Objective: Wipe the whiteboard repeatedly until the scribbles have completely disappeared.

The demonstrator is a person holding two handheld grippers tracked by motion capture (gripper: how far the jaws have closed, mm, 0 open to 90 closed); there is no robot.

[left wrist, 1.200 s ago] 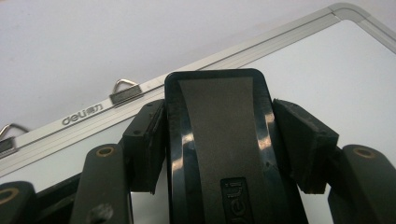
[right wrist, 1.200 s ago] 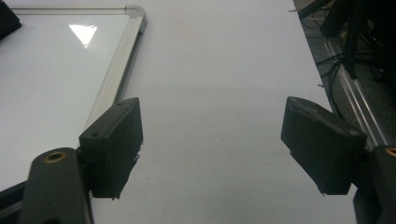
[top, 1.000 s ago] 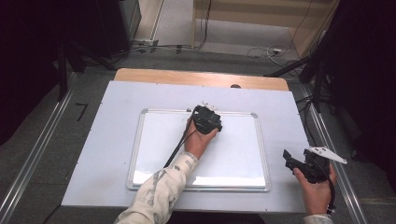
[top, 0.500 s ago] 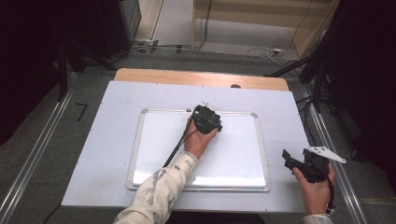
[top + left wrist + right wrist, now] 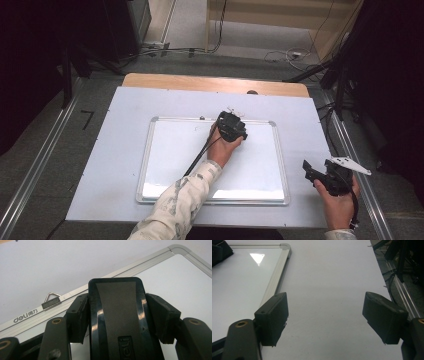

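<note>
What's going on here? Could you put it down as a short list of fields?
Work in hand: wiping a whiteboard
Left gripper: shut on a black eraser, near the board's far edge
Right gripper: fingers wide apart, holding nothing, beside the board over the table
Board brand: deli
Board surface: looks clean

The left gripper (image 5: 234,125) reaches forward with jaws clamped tight; the right gripper (image 5: 320,172) hovers low, jaws wide apart.
</note>
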